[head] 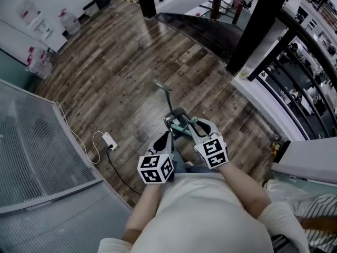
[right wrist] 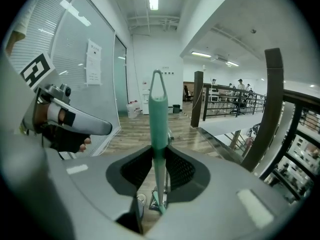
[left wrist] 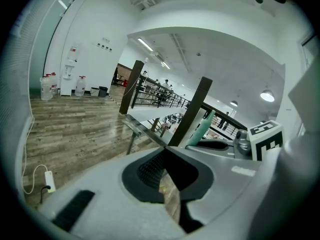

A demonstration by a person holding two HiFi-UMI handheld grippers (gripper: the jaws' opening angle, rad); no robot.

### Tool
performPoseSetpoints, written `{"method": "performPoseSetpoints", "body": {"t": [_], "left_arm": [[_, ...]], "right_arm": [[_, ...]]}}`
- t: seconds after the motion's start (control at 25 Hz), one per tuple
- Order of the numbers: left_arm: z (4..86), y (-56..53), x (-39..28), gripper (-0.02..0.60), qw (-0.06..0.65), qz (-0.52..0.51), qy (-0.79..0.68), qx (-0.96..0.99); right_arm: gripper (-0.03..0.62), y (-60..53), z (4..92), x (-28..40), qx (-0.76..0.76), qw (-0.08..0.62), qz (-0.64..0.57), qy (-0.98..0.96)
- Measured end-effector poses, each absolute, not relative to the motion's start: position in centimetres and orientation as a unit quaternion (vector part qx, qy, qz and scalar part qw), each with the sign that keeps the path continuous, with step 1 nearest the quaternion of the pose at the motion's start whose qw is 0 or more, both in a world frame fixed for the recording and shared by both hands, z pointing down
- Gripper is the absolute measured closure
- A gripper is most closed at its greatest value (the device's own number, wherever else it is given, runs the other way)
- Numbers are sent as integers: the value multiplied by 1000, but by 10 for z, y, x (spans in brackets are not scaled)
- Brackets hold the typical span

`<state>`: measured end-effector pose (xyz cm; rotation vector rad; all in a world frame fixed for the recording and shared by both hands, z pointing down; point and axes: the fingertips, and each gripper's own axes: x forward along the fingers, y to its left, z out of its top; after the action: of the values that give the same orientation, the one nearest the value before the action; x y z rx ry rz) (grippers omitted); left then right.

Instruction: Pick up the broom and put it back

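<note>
Clamping the broom (right wrist: 158, 115) by its teal handle between the pads of the right gripper (right wrist: 159, 151), handle upright, loop end above the jaws and stem running down past them toward the wooden floor (head: 121, 73). Holding the left gripper (left wrist: 165, 150) just beside the right, close before the person's torso, jaws together at the tips with nothing between them.
</note>
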<state>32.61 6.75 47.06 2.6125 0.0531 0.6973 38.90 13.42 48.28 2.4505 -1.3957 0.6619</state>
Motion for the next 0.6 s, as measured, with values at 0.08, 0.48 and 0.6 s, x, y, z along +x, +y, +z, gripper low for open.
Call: {"method": "performPoseSetpoints", "body": {"t": [0.08,0.48,0.6], "left_arm": [[468,68,323,575,220,246,16,944],[455,72,308,575,212,235,12,949],[455,72,303,575,211,233,12,949]], "right_arm": [[500,135,477,385,839,123,220,-483],[500,143,456,371,837,112,199,-497],[500,144,457,366,836,112,197,-500]]}}
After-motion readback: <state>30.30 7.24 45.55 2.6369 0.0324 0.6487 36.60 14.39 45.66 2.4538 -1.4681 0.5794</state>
